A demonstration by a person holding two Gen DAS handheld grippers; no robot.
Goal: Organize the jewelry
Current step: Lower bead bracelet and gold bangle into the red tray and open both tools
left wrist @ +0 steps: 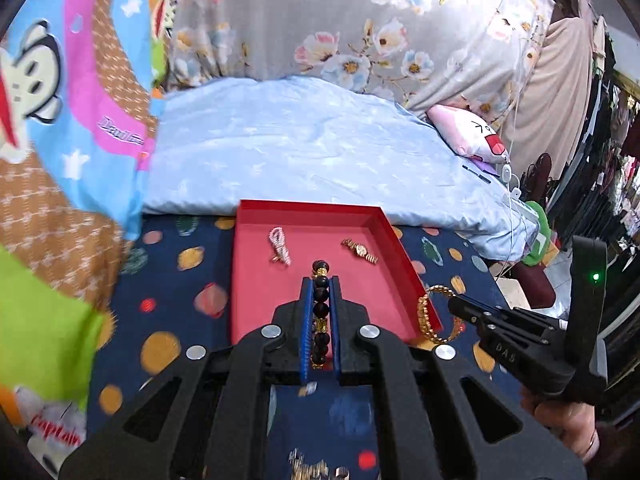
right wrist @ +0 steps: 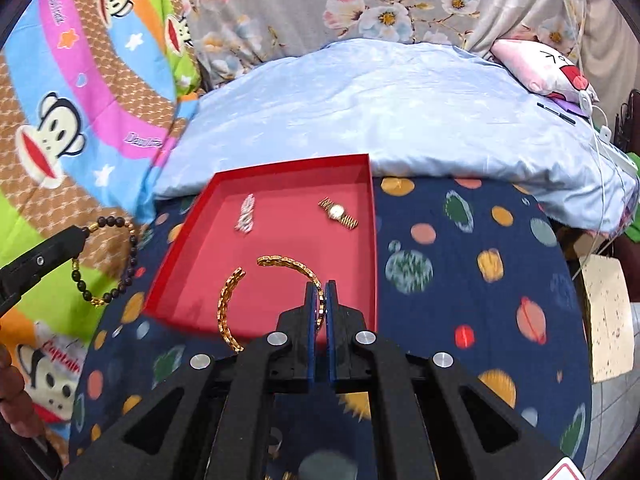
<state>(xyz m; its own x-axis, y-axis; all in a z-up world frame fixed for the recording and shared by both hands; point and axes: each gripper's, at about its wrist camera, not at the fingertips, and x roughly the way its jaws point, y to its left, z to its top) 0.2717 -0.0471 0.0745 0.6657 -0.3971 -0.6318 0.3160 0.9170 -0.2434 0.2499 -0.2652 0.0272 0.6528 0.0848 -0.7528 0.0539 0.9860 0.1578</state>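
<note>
Left to right: a cartoon-monkey blanket [left wrist: 60,128] hangs at the far left, beside the planet-print bed cover [left wrist: 168,320] that carries the things. The left claw [left wrist: 320,280] is clamped on a dark bead bracelet [left wrist: 321,312], the beads lying in a line between its blue pads; in the right wrist view the same bracelet [right wrist: 120,264] hangs as a loop from the claw tip [right wrist: 80,236], clear of the cover and left of the tray. The red tray [right wrist: 372,240] rests on the cover with its far edge against a pale blue pillow [right wrist: 380,112]. Inside, near the far left corner, lies a small silver-white chain [right wrist: 246,214]; near the far right corner lies a gold watch [right wrist: 338,212]. The right claw [right wrist: 320,284] is clamped on a gold open bangle [right wrist: 228,304], which arcs above the near half of the tray floor; whether it touches the floor cannot be told. In the left wrist view this bangle [left wrist: 424,312] is at the near right edge of the tray. A pink cushion [right wrist: 544,68] lies at the far right.
</note>
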